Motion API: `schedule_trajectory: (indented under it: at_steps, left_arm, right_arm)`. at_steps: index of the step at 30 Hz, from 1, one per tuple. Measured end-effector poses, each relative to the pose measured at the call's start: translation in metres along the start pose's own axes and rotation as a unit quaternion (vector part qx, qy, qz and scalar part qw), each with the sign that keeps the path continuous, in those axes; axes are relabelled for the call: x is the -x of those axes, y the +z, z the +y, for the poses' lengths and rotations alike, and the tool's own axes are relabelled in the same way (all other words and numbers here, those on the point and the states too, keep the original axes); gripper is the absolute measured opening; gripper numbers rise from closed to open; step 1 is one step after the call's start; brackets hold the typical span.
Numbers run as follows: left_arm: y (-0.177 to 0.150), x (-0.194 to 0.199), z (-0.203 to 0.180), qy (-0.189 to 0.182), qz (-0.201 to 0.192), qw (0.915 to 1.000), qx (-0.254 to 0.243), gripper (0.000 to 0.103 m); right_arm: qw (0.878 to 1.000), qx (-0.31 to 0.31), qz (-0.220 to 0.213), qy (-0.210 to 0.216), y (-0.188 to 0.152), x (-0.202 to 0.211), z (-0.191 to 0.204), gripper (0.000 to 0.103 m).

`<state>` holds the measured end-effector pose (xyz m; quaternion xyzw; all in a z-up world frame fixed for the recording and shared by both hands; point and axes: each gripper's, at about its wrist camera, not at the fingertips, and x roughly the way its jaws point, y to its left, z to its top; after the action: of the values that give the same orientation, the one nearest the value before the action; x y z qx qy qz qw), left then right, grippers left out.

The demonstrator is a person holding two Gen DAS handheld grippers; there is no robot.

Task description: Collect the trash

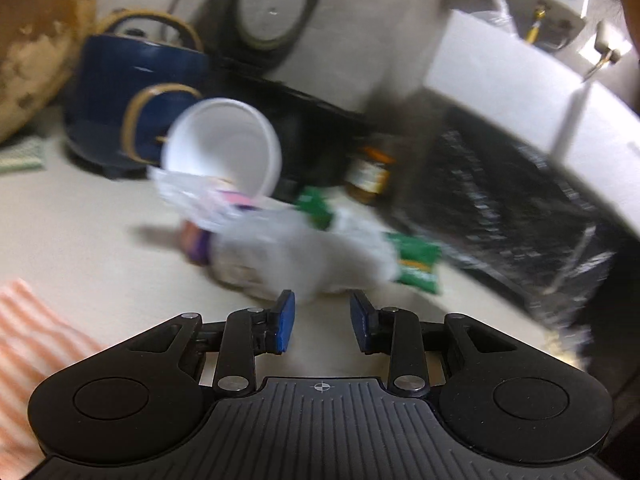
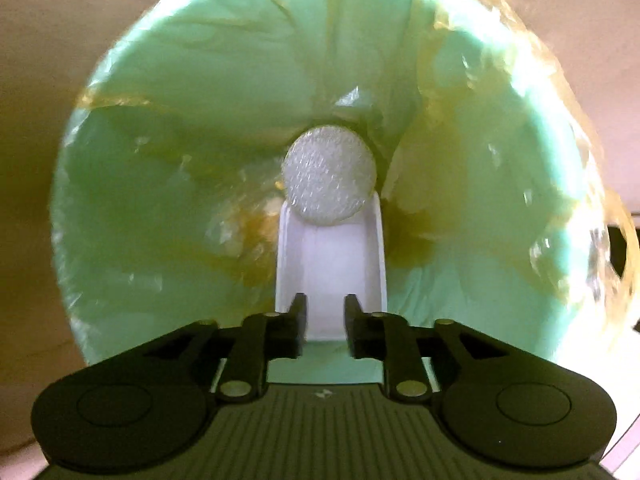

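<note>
In the left wrist view a heap of trash lies on the pale counter: a tipped white foam cup, crumpled white plastic, green wrappers and a purple packet. My left gripper hovers just short of the white plastic, open, with nothing between its blue pads. The right wrist view looks down into a mint-green bin lined with a clear bag. A white foam cup lies inside it, bottom end away from me. My right gripper is above the cup's near end, jaws apart and not pressing on it.
Behind the heap stand a dark blue pot, a grey-lidded cooker and a brown jar. Crinkled black plastic covers the right side. An orange striped cloth lies at the near left. The left view is motion-blurred.
</note>
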<state>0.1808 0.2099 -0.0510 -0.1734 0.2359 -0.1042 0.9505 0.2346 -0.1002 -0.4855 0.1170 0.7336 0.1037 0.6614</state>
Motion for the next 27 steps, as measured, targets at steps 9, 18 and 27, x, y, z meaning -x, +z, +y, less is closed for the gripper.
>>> schedule_trajectory:
  at_steps: [9,18,27]
  left_arm:
    - [-0.015,0.018,-0.002,0.016,-0.002,0.9999,0.001,0.034]
    - [-0.023,0.023,0.020,0.059,0.017,0.9981,0.002,0.034]
    - [-0.032,-0.006,0.012,-0.043,0.057,0.9970,0.027,0.034]
  right_arm:
    - [0.981,0.031,0.190,-0.023,0.011,-0.126,0.027,0.027]
    - [0.988,0.034,0.124,-0.086,0.057,-0.162,0.045,0.020]
    - [0.960,-0.024,0.278,0.026,0.038,-0.133,0.012,0.038]
